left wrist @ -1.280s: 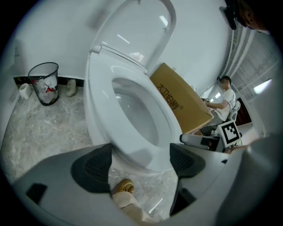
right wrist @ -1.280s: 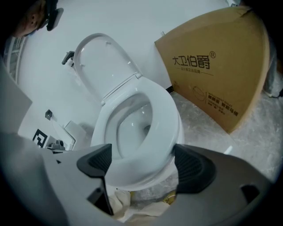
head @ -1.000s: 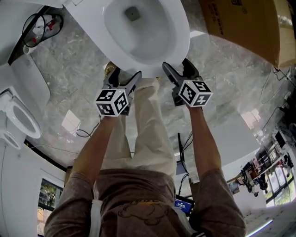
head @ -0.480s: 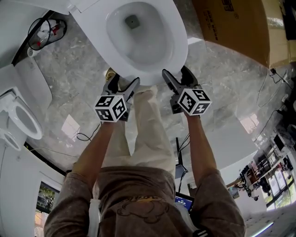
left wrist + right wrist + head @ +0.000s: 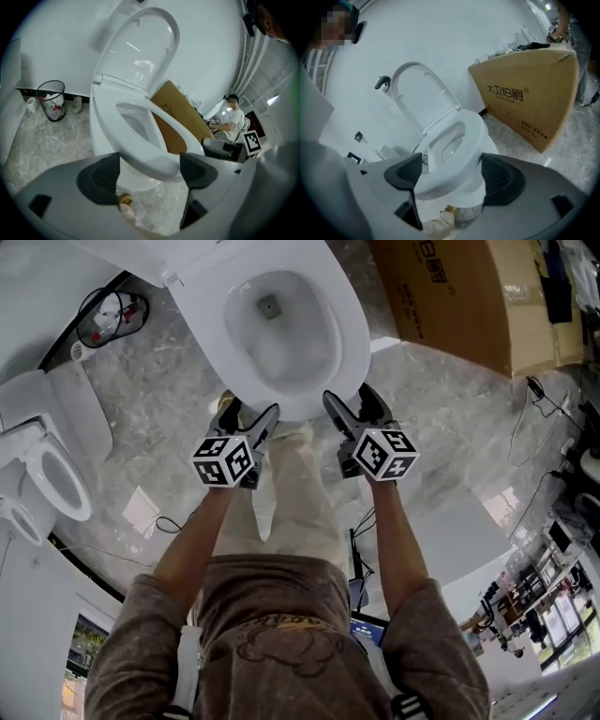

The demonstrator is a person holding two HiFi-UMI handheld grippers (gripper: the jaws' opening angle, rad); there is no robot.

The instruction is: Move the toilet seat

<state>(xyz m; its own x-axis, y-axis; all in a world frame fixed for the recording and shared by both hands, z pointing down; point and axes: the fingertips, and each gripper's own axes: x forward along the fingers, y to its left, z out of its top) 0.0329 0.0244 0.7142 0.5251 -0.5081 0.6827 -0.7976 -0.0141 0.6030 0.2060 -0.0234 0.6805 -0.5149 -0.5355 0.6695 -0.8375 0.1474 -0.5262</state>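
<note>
The white toilet [image 5: 202,296] stands on the marble floor with its seat [image 5: 352,329] down on the bowl and its lid [image 5: 140,51] raised against the wall. My left gripper [image 5: 247,418] hovers at the front left of the seat rim, jaws open. My right gripper [image 5: 349,405] hovers at the front right, also open. In the left gripper view the seat's front rim [image 5: 154,157] shows between the pads [image 5: 101,176] of the left gripper [image 5: 147,176] without touching them. The right gripper view shows the seat [image 5: 476,136] the same way in front of the right gripper [image 5: 450,176].
A large cardboard box [image 5: 459,296] stands right of the toilet. A wire bin [image 5: 112,320] with rubbish sits by the wall at its left. Another toilet [image 5: 47,484] stands at far left. Cables [image 5: 173,512] lie on the floor near my legs. A person [image 5: 232,117] sits far off.
The head view has shifted and shows more of the toilet and box. Both grippers keep much the same place at the front rim, jaws still apart.
</note>
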